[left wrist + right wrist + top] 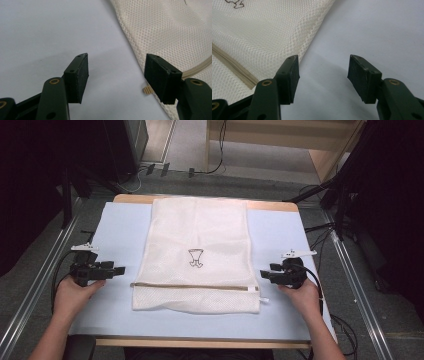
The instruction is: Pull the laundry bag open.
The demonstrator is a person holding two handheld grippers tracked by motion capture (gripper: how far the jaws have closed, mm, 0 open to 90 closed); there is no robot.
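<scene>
With the mesh laundry bag (196, 255) flat mid-table, both the left hand-held gripper (118, 269) at nine o'clock and the right hand-held gripper (263, 274) at three gape empty (zipper (195, 286) nearest), so pinch its side edges squarely.

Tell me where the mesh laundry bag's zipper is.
In the high view, the zipper runs across the mesh laundry bag near its front edge, between the left hand-held gripper and right hand-held gripper.

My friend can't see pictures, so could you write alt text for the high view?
A white mesh laundry bag with a beige zipper lies flat on a pale blue table mat. A person's hands hold the black left gripper and right gripper, both open, beside its two zipper ends.
</scene>
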